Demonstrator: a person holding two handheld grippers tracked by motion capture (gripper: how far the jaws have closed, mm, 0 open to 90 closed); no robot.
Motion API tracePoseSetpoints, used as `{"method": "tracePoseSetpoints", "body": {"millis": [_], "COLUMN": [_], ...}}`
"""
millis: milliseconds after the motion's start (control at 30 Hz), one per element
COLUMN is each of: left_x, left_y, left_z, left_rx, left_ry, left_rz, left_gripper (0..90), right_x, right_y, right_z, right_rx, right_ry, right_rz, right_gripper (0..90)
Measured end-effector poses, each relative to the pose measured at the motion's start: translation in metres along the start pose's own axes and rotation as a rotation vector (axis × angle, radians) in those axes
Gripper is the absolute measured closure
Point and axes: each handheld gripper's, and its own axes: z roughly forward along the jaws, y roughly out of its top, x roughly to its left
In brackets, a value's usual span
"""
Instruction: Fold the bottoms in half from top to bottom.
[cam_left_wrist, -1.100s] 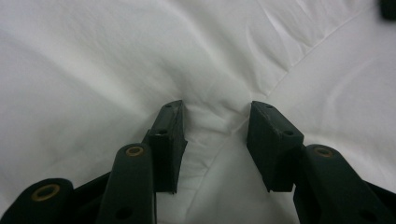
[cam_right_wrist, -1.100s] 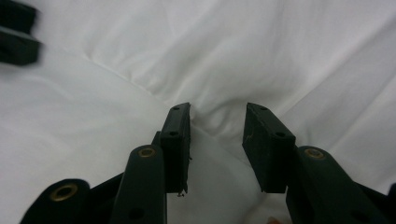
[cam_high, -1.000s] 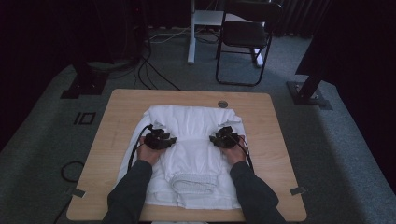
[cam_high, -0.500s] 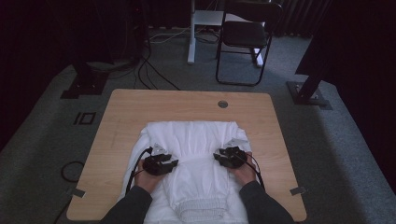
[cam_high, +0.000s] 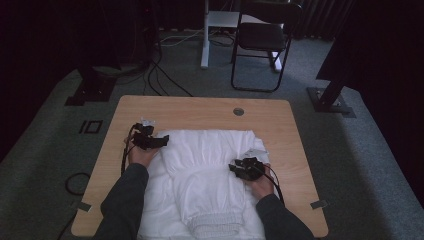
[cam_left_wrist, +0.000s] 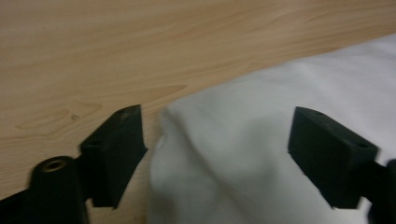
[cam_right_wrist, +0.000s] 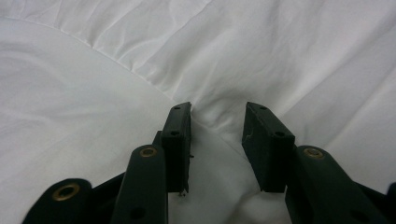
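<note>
A white garment lies folded on the wooden table, its elastic hem toward the near edge. My left gripper is at the garment's far left corner. Its jaws have just been opening and now stand wide apart. In the left gripper view the cloth corner lies loose between them, untouched by either pad. My right gripper rests on the garment's right side. In the right gripper view its jaws pinch a raised pucker of the white cloth, with creases spreading from the grip.
A round cable hole sits in the tabletop near the far edge. Bare wood runs left of the garment. Beyond the table stand a black chair, stand bases and floor cables.
Both hands first drew the cloth toward the near edge. The left hand then moved away to the garment's far left corner and its jaws opened, letting go. The right hand has since kept still.
</note>
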Motion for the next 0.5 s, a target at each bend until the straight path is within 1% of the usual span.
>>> {"method": "tracePoseSetpoints", "body": {"millis": [33, 100, 167, 200, 267, 300, 367, 433, 467, 500], "left_x": [0.002, 0.003, 0.003, 0.002, -0.001, -0.002, -0.004, -0.004, -0.004, -0.004], "left_y": [-0.002, -0.007, -0.010, -0.011, -0.011, -0.011, -0.010, -0.010, -0.010, -0.010], "left_z": [0.006, 0.017, 0.024, 0.026, 0.027, 0.026, 0.024, 0.023, 0.023, 0.023], "left_rx": [0.012, 0.041, 0.060, 0.067, 0.065, 0.061, 0.062, 0.064, 0.064, 0.065], "left_ry": [-0.004, 0.002, -0.002, -0.001, 0.001, -0.011, -0.045, -0.078, -0.087, -0.089], "left_rz": [-0.012, -0.002, -0.006, -0.001, 0.023, 0.036, 0.054, 0.044, 0.041, 0.038], "left_gripper": [17.8, 16.6, 15.5, 15.6, 17.1, 22.4, 42.3, 58.7, 64.0, 68.1], "right_x": [0.000, 0.000, -0.001, -0.001, -0.001, -0.001, -0.001, -0.006, -0.009, -0.012], "right_y": [0.000, 0.000, 0.000, 0.000, 0.000, 0.000, 0.001, 0.006, 0.010, 0.015], "right_z": [0.000, 0.000, 0.000, 0.000, 0.000, 0.000, 0.000, -0.001, -0.003, -0.007], "right_rx": [0.000, -0.003, -0.004, -0.004, -0.004, -0.002, 0.008, 0.032, 0.035, 0.020], "right_ry": [0.001, 0.004, 0.006, 0.006, 0.006, 0.005, 0.012, 0.043, 0.034, 0.001], "right_rz": [0.001, 0.004, 0.006, 0.006, 0.006, 0.005, 0.011, 0.036, 0.036, 0.029], "right_gripper": [61.4, 61.4, 61.4, 61.4, 61.4, 61.3, 60.7, 58.7, 57.3, 55.8]}}
